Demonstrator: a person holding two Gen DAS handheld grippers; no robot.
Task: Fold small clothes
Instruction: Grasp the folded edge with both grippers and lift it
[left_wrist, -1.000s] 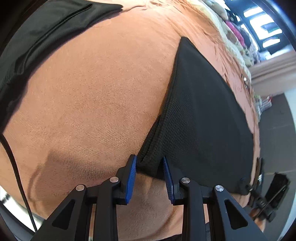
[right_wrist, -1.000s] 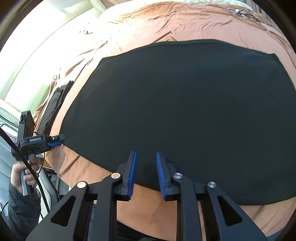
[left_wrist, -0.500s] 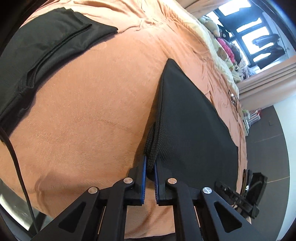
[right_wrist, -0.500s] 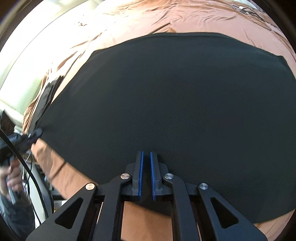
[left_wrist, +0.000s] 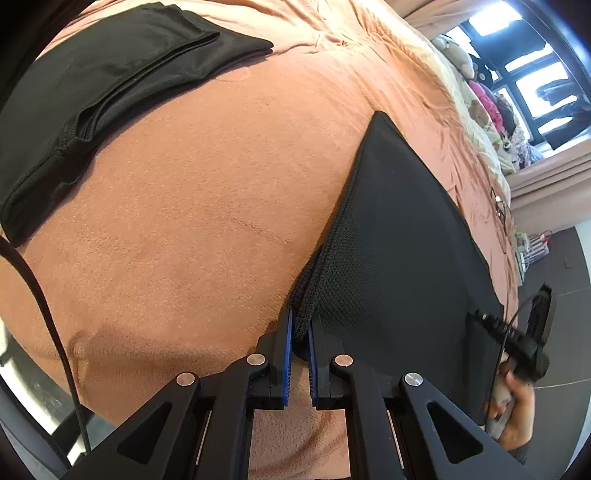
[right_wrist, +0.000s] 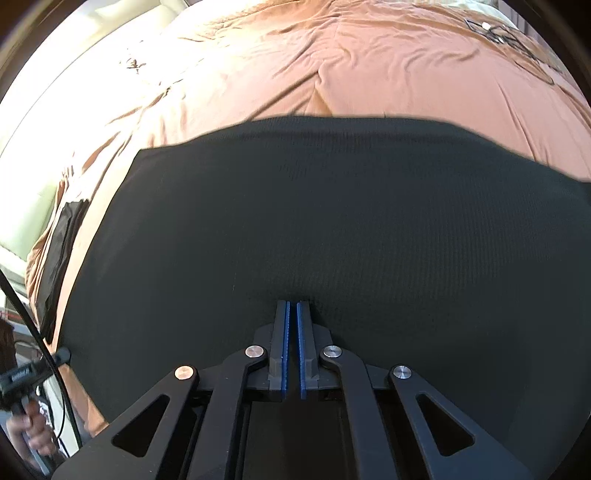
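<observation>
A black mesh garment (left_wrist: 402, 236) lies on the orange blanket (left_wrist: 184, 206); it fills the lower half of the right wrist view (right_wrist: 332, 229). My left gripper (left_wrist: 302, 325) is shut on the garment's near left corner, with bunched fabric between the blue pads. My right gripper (right_wrist: 291, 310) is shut on the garment's near edge, and the cloth is lifted toward the camera. The right gripper also shows at the far right of the left wrist view (left_wrist: 517, 339), held by a hand.
A folded black garment (left_wrist: 92, 96) lies at the far left of the bed. The orange blanket (right_wrist: 332, 66) stretches beyond, wrinkled. Glasses (left_wrist: 500, 206) lie on the bed at the right. Clutter and windows (left_wrist: 524, 74) lie beyond the bed.
Both grippers closed on the black garment's near edge. The edge has since risen off the blanket, and the far edge now looks closer in the right wrist view.
</observation>
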